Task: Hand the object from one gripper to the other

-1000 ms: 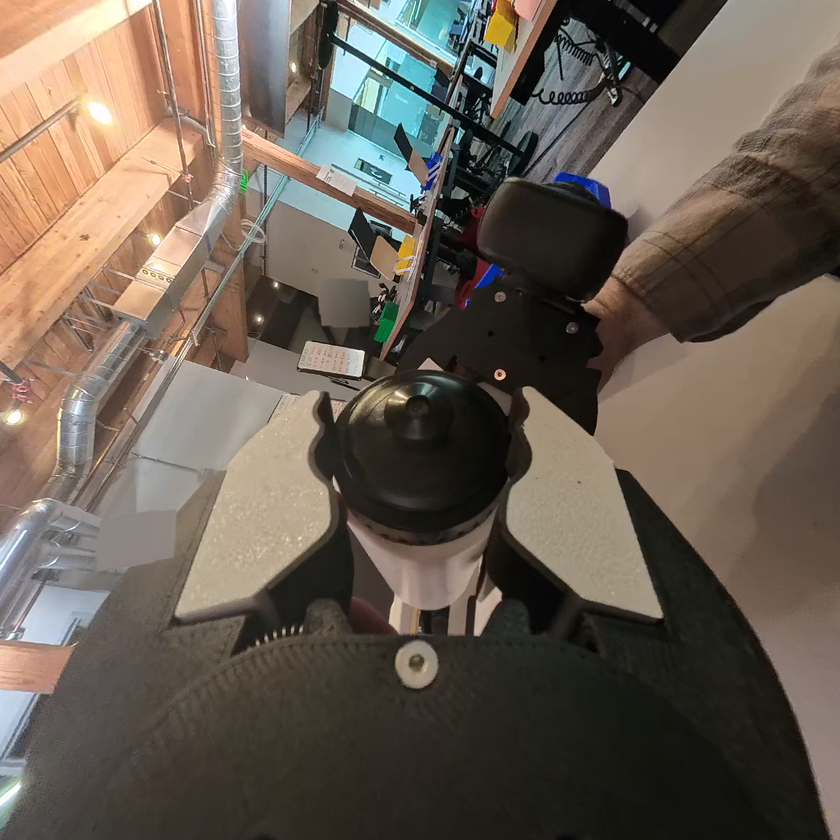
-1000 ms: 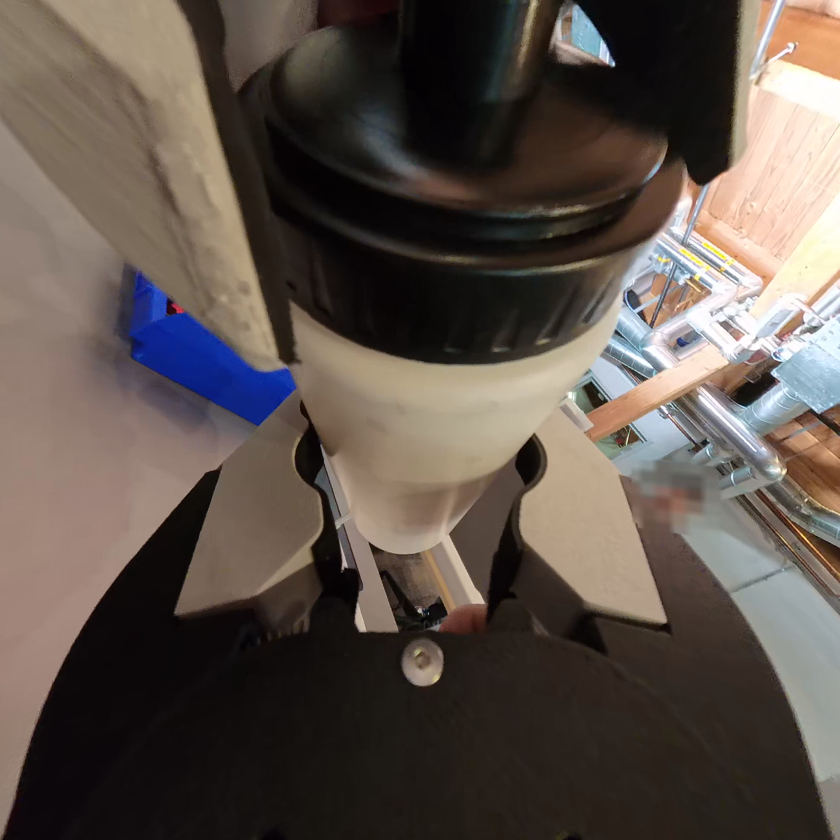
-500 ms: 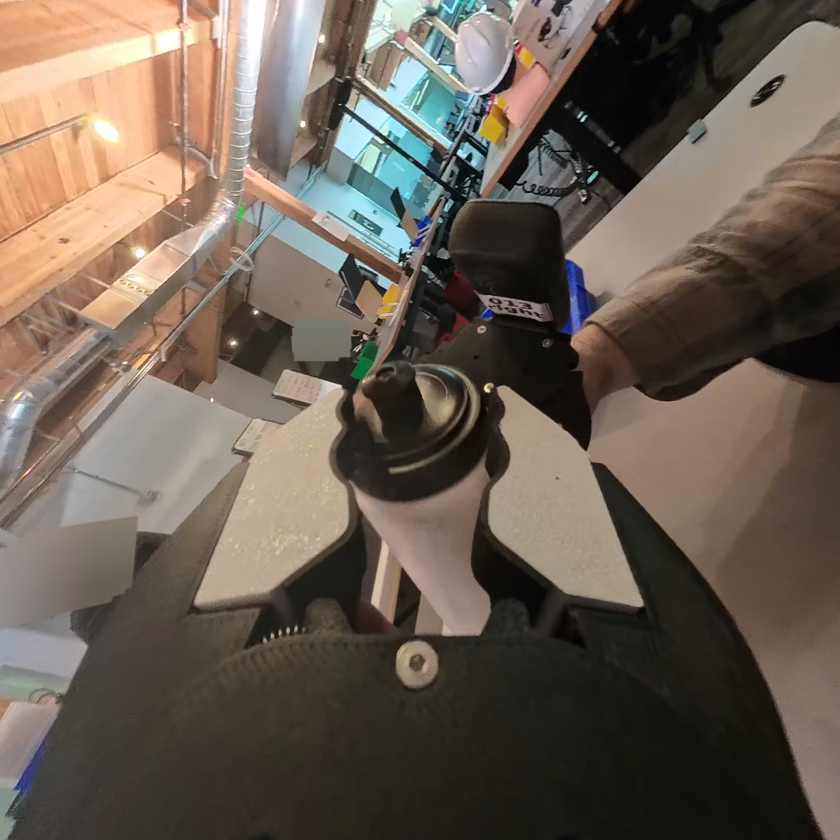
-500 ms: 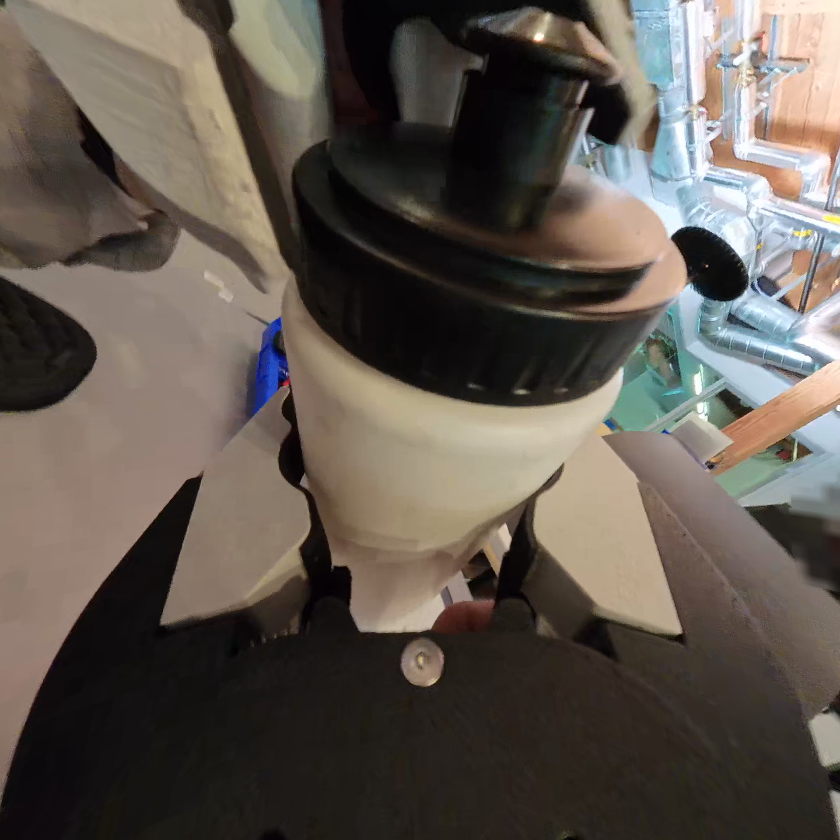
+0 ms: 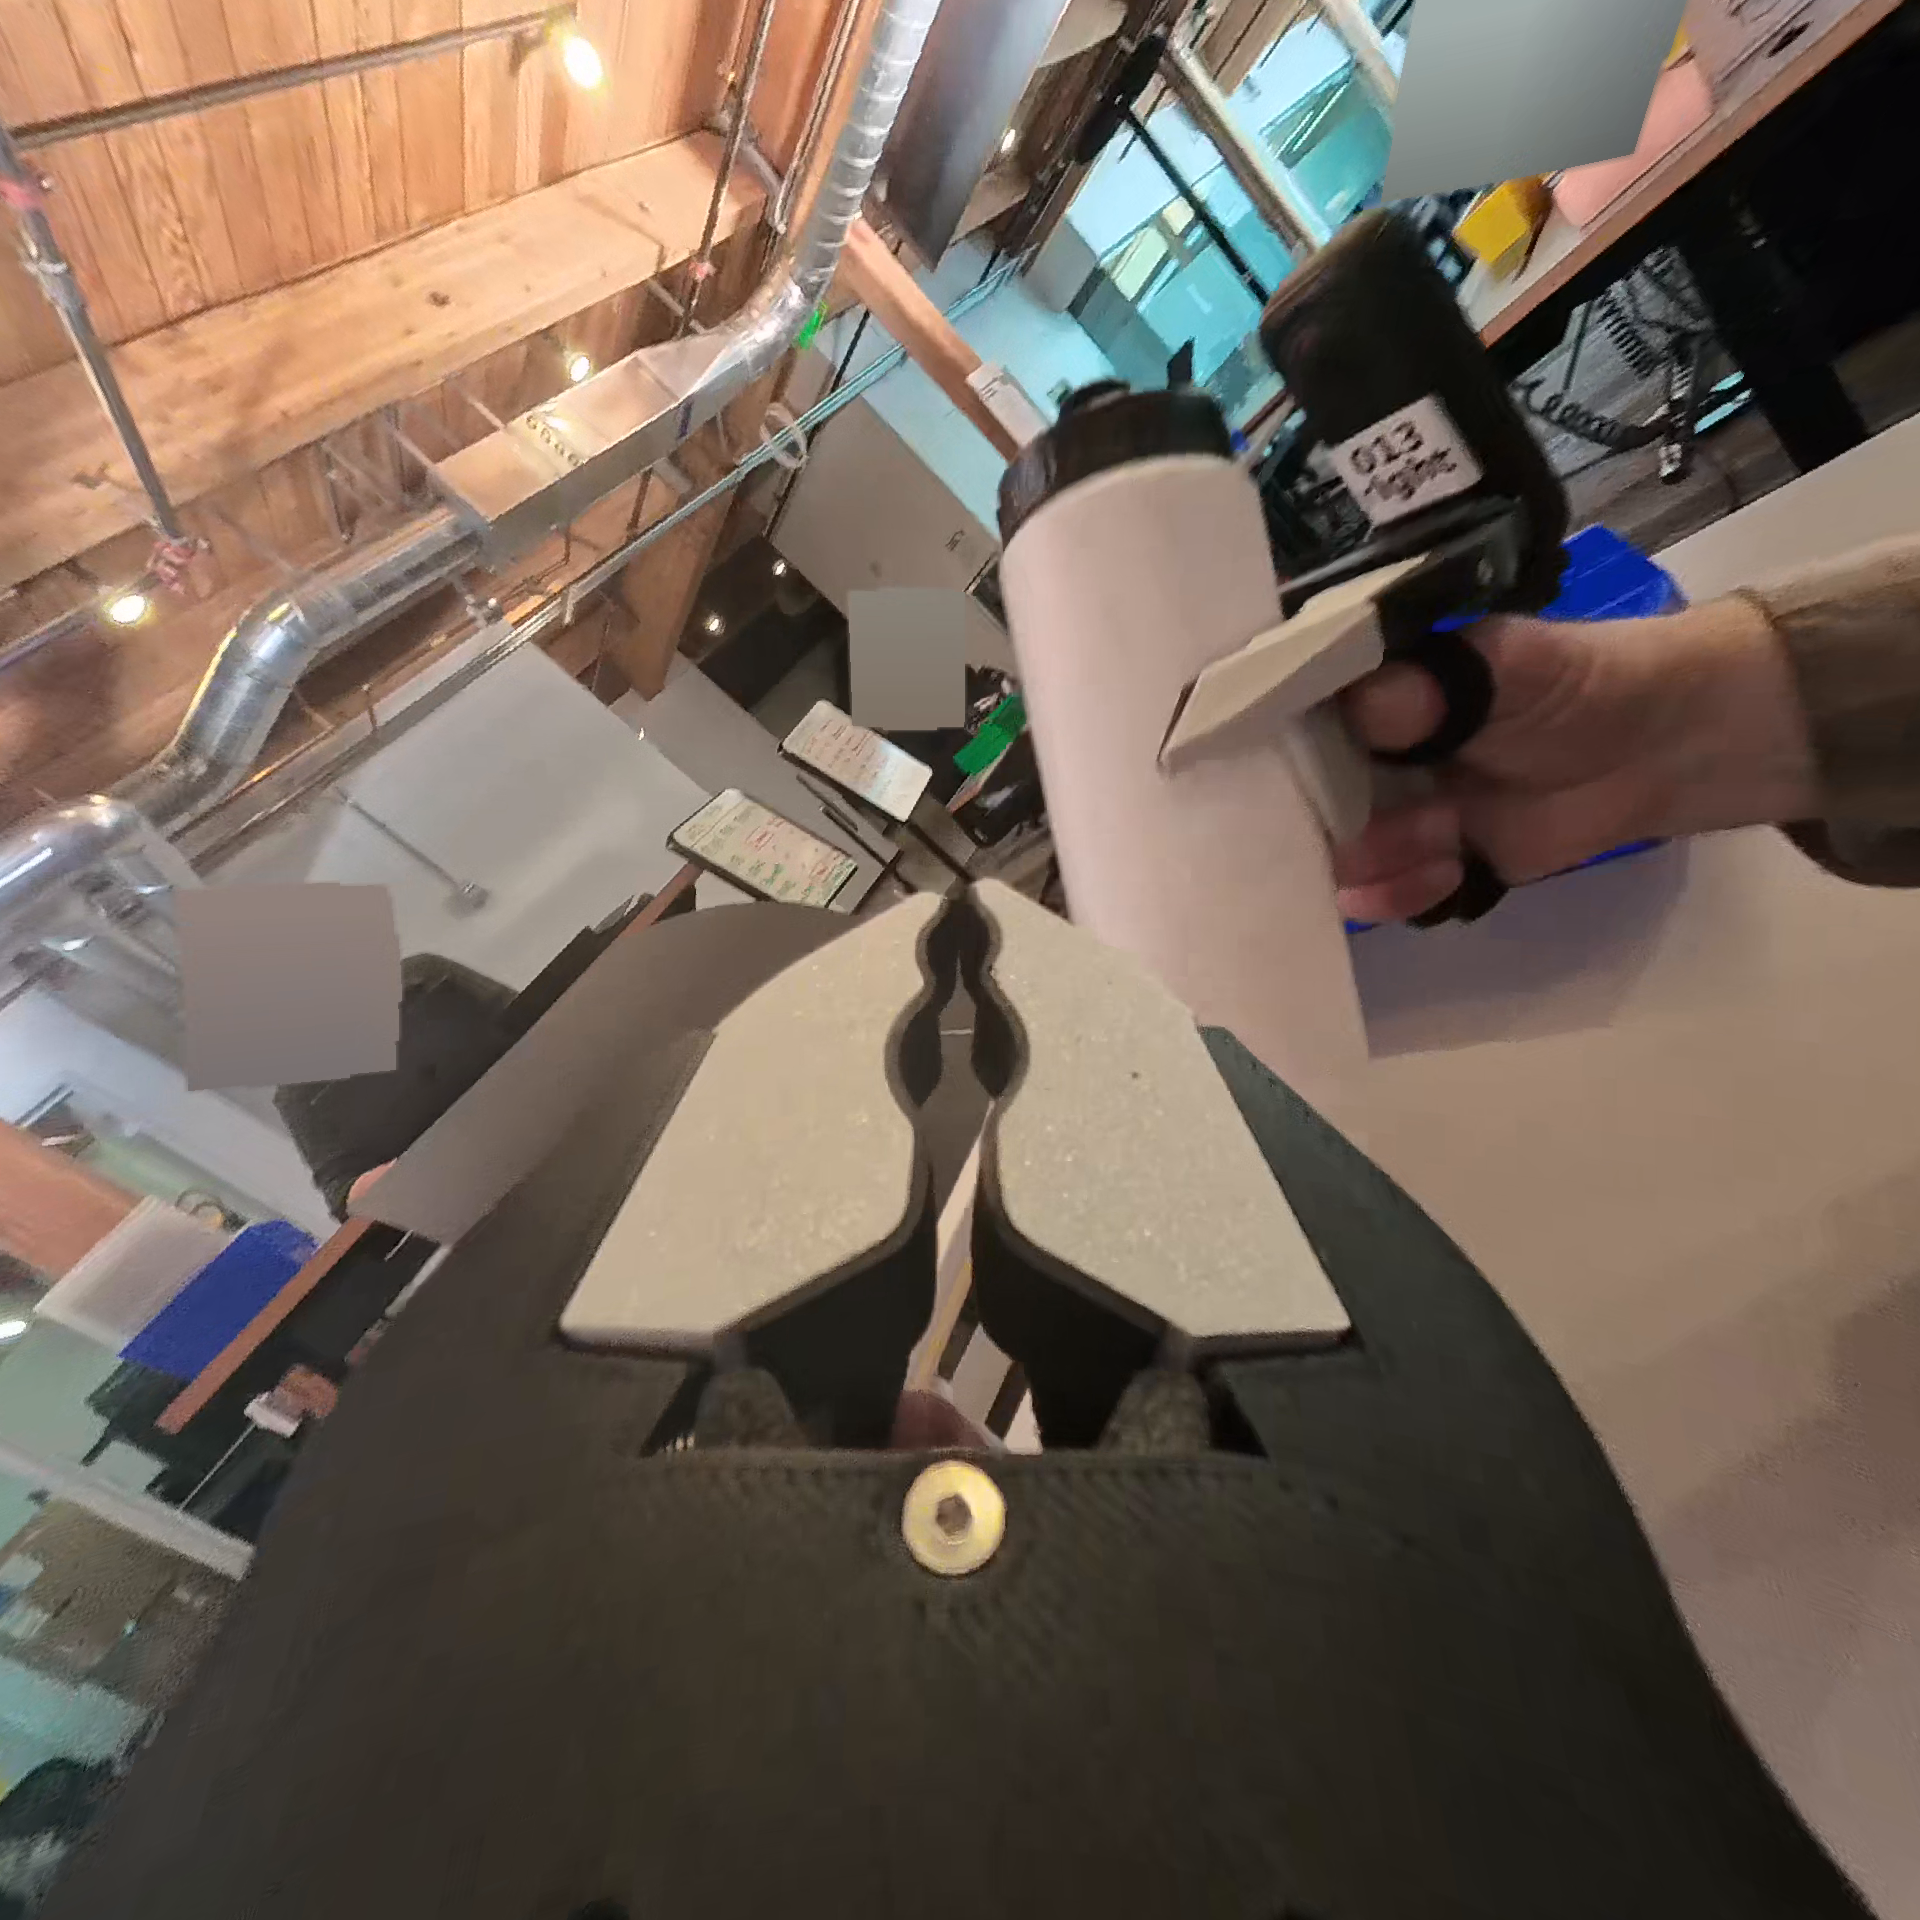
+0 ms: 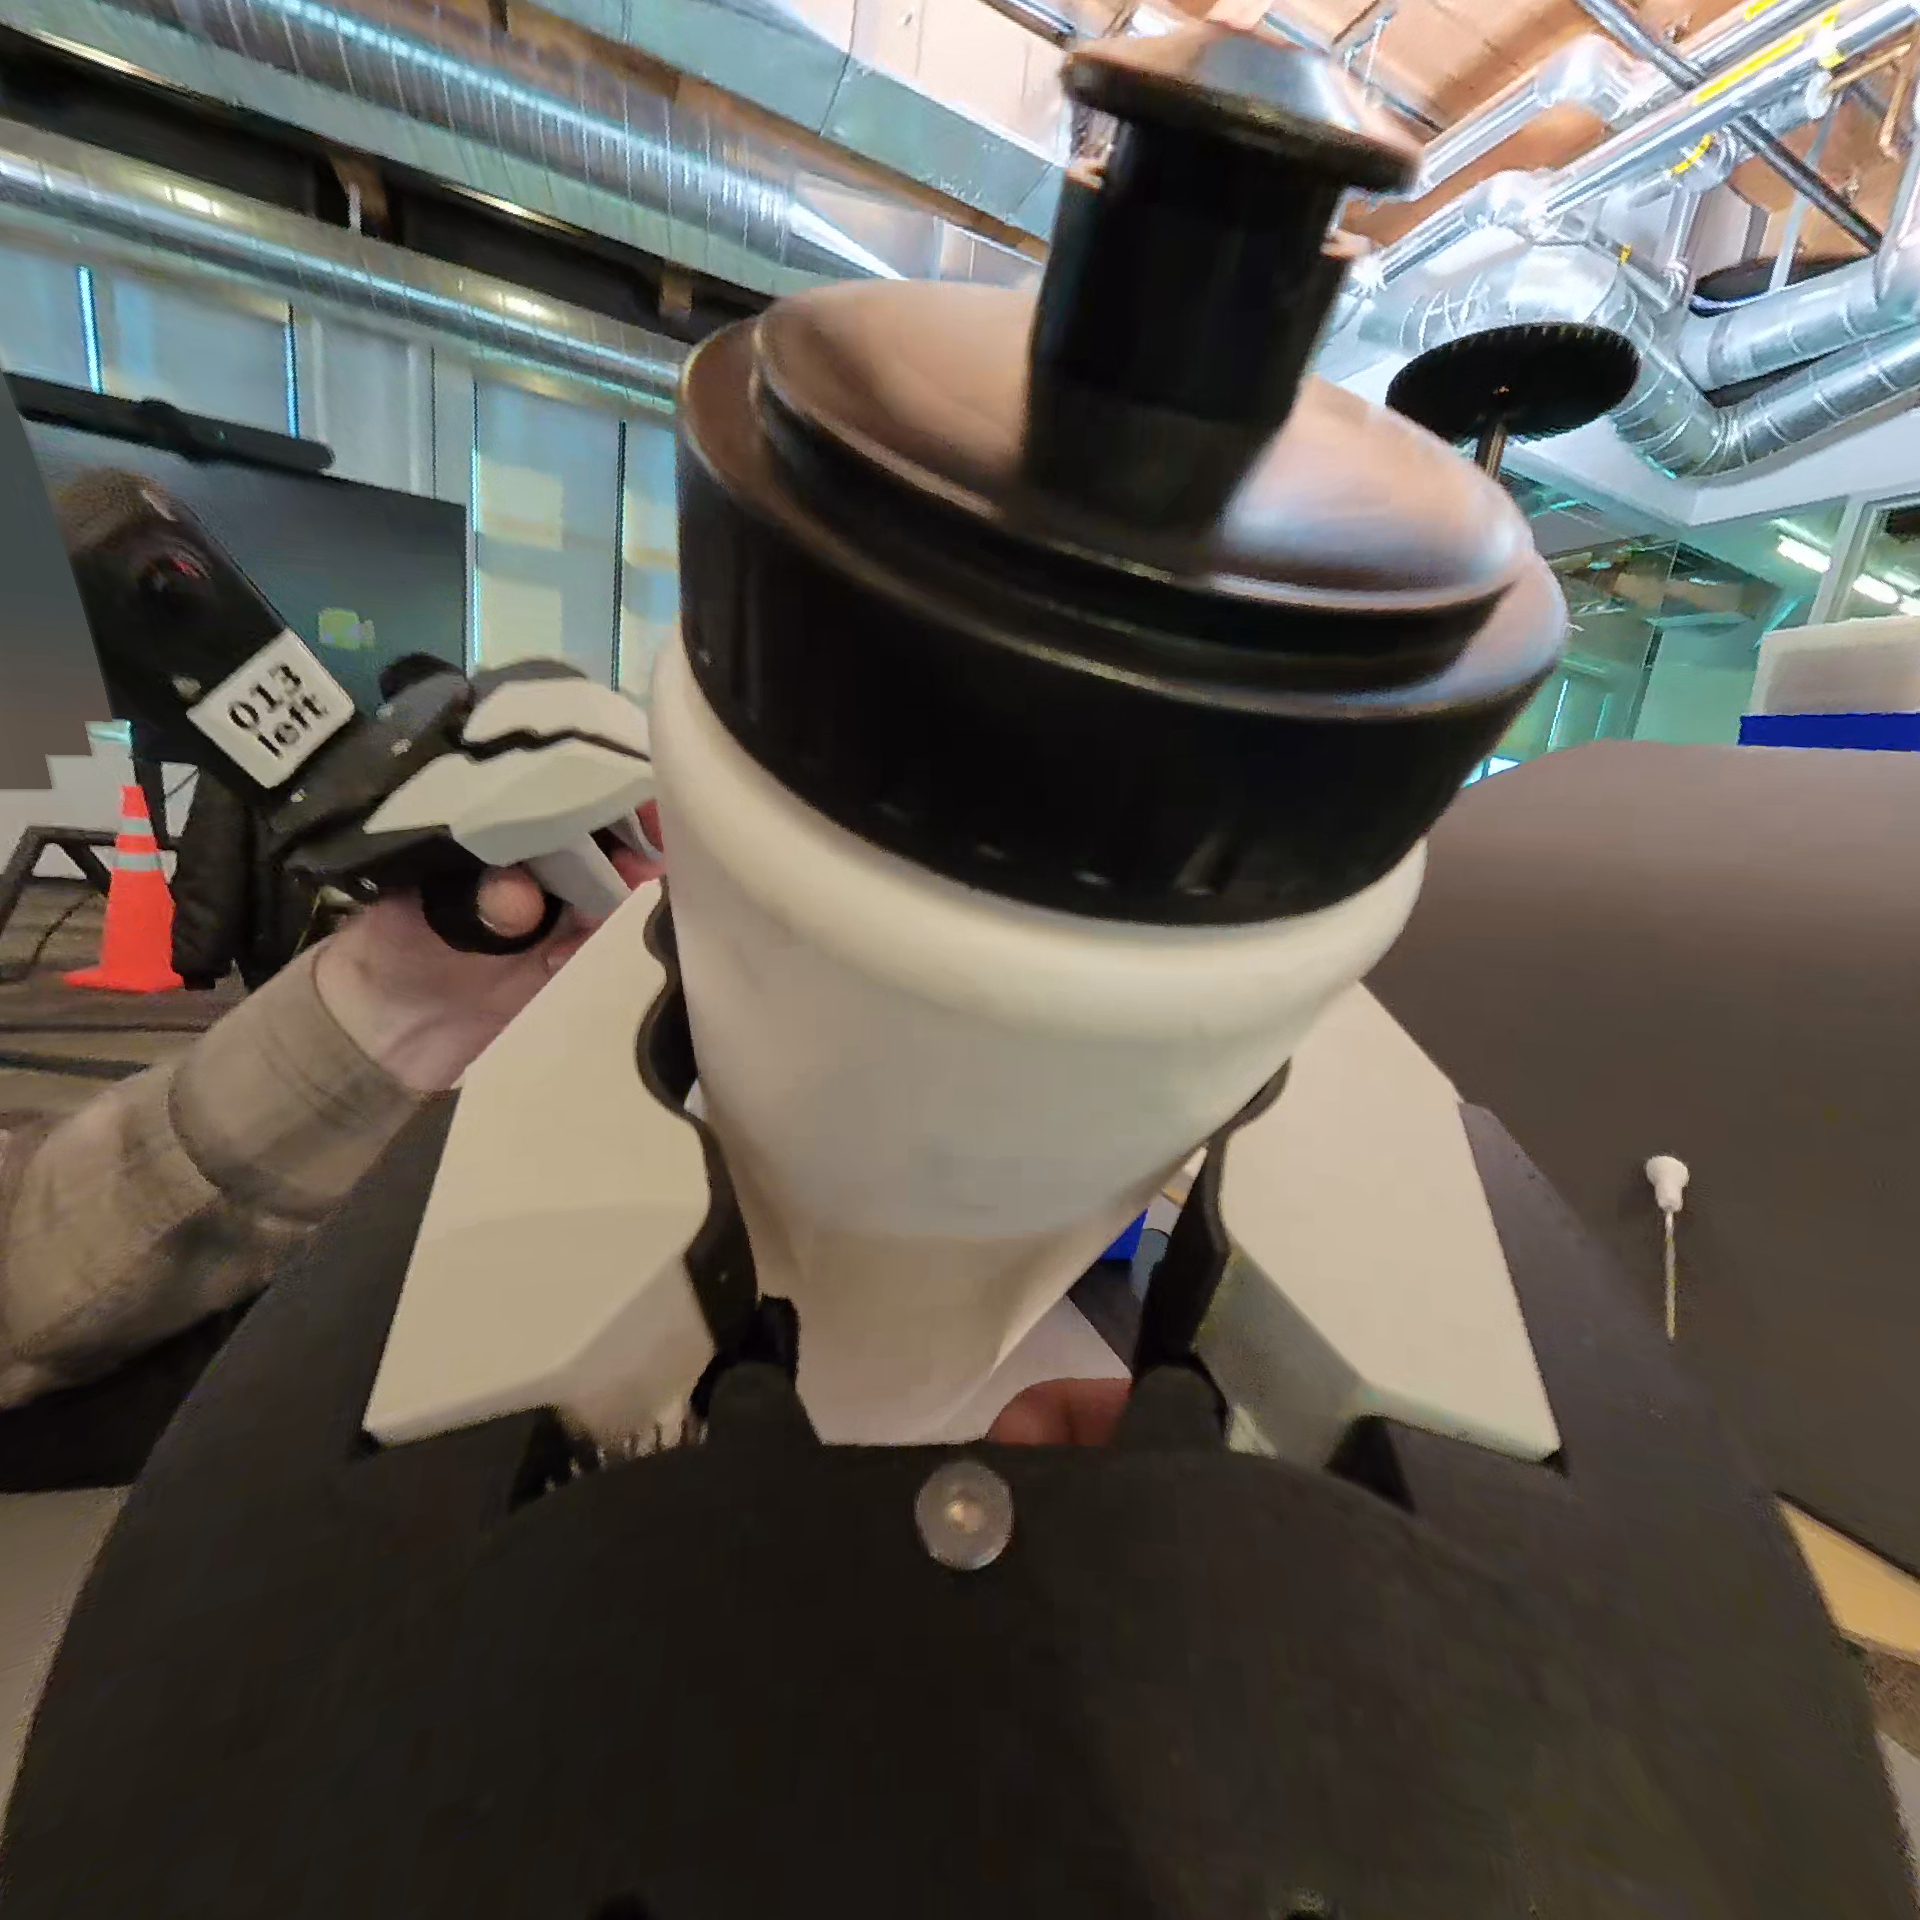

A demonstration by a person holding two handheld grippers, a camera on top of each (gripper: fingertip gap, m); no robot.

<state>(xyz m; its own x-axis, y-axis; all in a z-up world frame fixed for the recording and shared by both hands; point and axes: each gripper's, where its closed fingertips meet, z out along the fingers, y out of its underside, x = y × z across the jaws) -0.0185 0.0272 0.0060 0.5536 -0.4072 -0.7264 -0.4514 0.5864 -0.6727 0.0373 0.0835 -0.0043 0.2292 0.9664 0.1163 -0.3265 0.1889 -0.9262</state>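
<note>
Left gripper [image 5: 961, 940] closed and empty, right gripper [image 5: 1226, 717] clamping white bottle [image 5: 1153, 665] beside it

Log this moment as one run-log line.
phase: handoff done | bottle: held by right gripper | left gripper: shut, empty, clear of bottle

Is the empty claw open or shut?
Shut. The left claw has its fingers closed together on nothing; the bottle sits in the right claw.

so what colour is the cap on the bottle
Black, above a white bottle body; the cap shows best in the right wrist view.
</note>
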